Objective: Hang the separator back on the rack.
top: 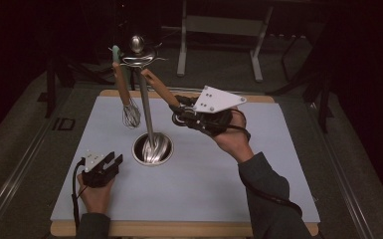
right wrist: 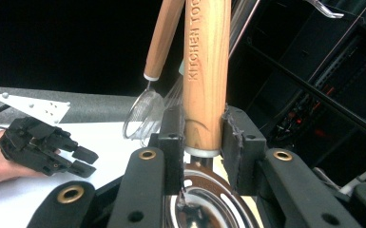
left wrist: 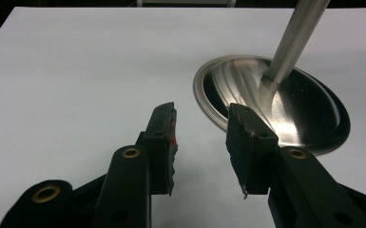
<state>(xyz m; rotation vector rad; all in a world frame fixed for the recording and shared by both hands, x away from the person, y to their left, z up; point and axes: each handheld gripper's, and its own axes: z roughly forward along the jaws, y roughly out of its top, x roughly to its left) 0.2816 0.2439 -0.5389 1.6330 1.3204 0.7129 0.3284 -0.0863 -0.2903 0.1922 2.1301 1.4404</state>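
A: Well, start at the right gripper (right wrist: pixel 202 137). What is between its jaws?

B: A wooden handle (right wrist: pixel 207 71), pale and round, with "KITCHEN TOO" stamped down its side. Both pads press on it just above its metal collar, so the jaws stand about half spread and are pinched on the wood.

A: And what utensil is it?

B: In the right gripper view, just below the pads, a shiny rounded steel head shows, but I cannot tell what kind of tool it is. In the high view the handle (top: pixel 160 88) slants up and away from the gripper (top: pixel 181 110) to the top of the stand (top: pixel 145 99), where its far end meets the hook ring under the steel knob.

A: Anything beside it?

B: A whisk (top: pixel 128 102) with a like wooden handle hangs from the same ring, on the far side of the stand's pole from the gripper; its wire head is clear of the white table (top: pixel 258 164). The pole rises from a round steel base (top: pixel 152 149) that sits on the table below and beside the gripper.

A: And the other hand?

B: The left gripper (top: pixel 114 162) rests low, near that base, well apart from the right one. Its jaws are spread with nothing between them; in its own view (left wrist: pixel 200 140) they point at the base's rim (left wrist: pixel 204 102).
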